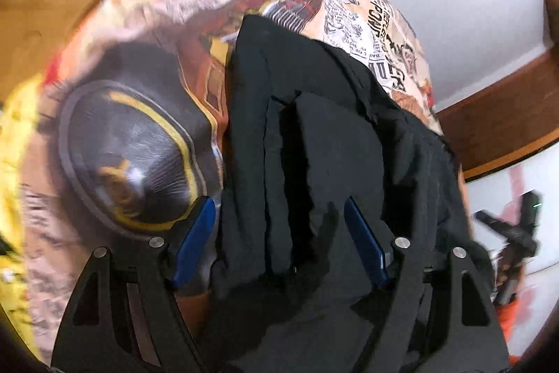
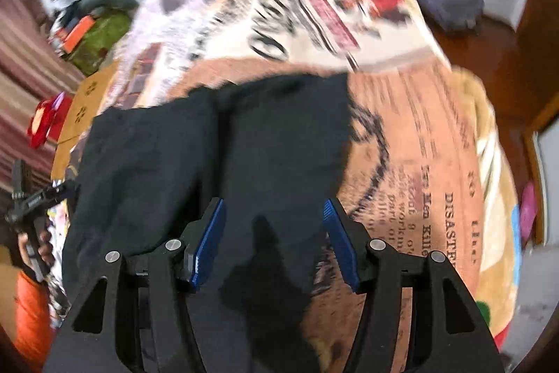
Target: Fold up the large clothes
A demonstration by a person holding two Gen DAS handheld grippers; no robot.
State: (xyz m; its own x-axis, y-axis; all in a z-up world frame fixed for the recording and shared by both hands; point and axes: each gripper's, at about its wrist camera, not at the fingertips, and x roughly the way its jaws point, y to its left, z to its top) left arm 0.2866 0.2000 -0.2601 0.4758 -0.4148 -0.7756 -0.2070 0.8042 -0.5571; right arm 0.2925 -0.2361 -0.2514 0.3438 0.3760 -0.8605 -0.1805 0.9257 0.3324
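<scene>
A black garment (image 1: 332, 135) lies in long folds on a bed with a printed cover (image 1: 132, 135). My left gripper (image 1: 279, 208) is open just above it, blue pads spread on either side of a fold. In the right wrist view the same black garment (image 2: 244, 145) lies flat with a crease down its middle. My right gripper (image 2: 274, 208) is open over its near end, empty. The right gripper also shows in the left wrist view (image 1: 513, 233) at the far right; the left gripper shows in the right wrist view (image 2: 31, 201) at the far left.
The printed cover (image 2: 419, 145) spreads right of the garment. A brown wooden headboard (image 1: 503, 117) and white wall stand beyond the bed. A green bag (image 2: 94, 37), a red object (image 2: 45, 121) and a cardboard box (image 2: 87, 107) lie at the left.
</scene>
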